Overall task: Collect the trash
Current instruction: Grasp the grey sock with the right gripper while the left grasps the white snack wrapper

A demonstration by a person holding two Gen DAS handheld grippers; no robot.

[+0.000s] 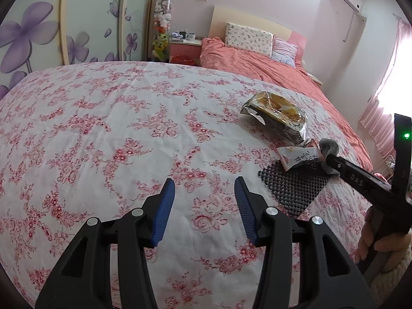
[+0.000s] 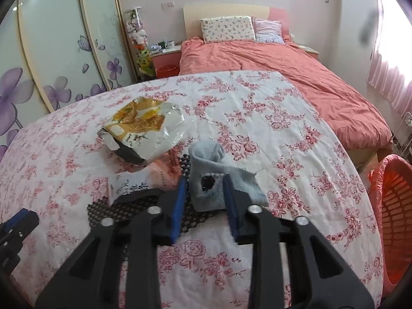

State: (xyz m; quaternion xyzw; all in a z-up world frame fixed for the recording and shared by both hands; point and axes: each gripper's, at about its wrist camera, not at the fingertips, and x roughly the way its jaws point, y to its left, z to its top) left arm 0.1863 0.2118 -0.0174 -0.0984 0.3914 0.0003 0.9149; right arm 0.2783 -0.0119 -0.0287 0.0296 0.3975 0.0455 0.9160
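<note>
On the floral tablecloth point(image 1: 103, 128) lie a yellow and silver snack bag point(image 1: 276, 113), a small white and pink wrapper point(image 1: 298, 155) and a black mesh mat point(image 1: 296, 185). My left gripper point(image 1: 204, 188) is open and empty, left of the mat. My right gripper point(image 2: 204, 182) has its blue fingers either side of a grey sock point(image 2: 219, 175) with a hole, which lies partly on the mat point(image 2: 116, 209). The jaws touch or nearly touch the sock. The snack bag point(image 2: 144, 128) and wrapper point(image 2: 144, 177) lie to its left. The right gripper also shows in the left wrist view point(image 1: 327, 157).
An orange plastic basket point(image 2: 394, 219) lined with a bag stands at the table's right edge. Behind the table is a bed point(image 2: 296, 77) with a coral duvet. A wardrobe point(image 2: 51, 51) with flower doors stands on the left, and a nightstand point(image 2: 164, 51) by the bed.
</note>
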